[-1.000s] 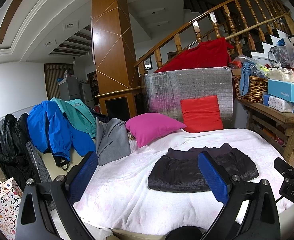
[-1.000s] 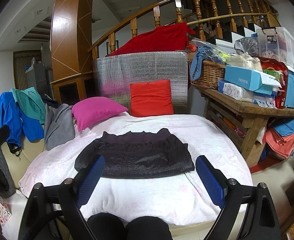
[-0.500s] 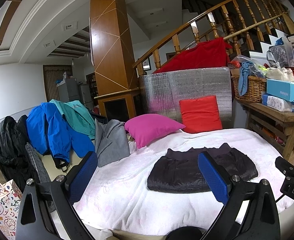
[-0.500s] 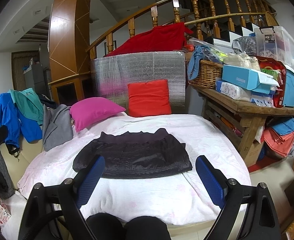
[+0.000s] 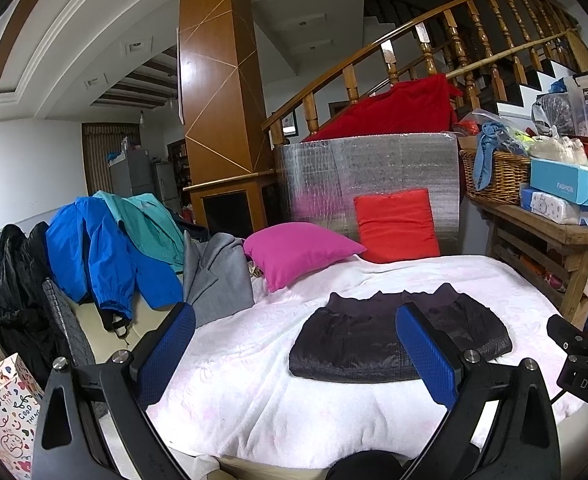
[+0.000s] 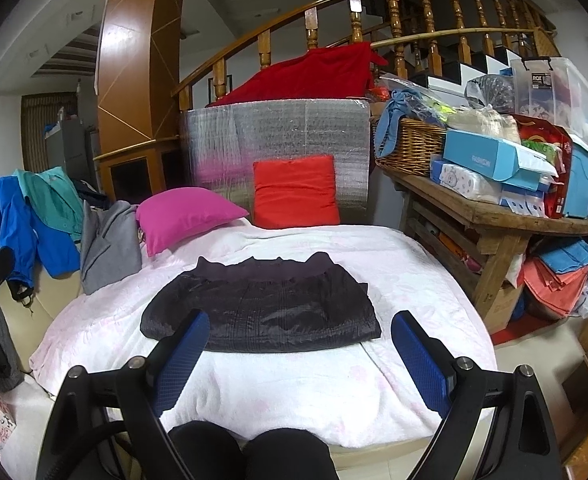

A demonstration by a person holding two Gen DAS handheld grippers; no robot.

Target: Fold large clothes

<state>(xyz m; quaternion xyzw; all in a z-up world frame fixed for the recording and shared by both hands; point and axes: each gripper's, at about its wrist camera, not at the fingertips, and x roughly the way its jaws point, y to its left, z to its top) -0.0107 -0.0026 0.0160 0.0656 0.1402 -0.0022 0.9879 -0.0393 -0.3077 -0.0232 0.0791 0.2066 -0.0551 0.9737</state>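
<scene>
A dark, shiny jacket lies folded into a flat packet on the white-and-pink bedspread, its knitted hem toward the pillows. In the left wrist view the same jacket lies right of centre. My right gripper hovers over the bed's near edge, open, its blue pads apart with nothing between them. My left gripper is held back to the left of the jacket, also open and empty. Part of the right gripper's black body shows at the right edge.
A pink pillow and a red cushion sit at the bed's head. Blue, teal and grey garments are piled at the left. A loaded wooden table stands to the right. A person's dark knees are at the near edge.
Almost nothing has changed: both grippers keep their place and stay open, and the folded jacket lies still.
</scene>
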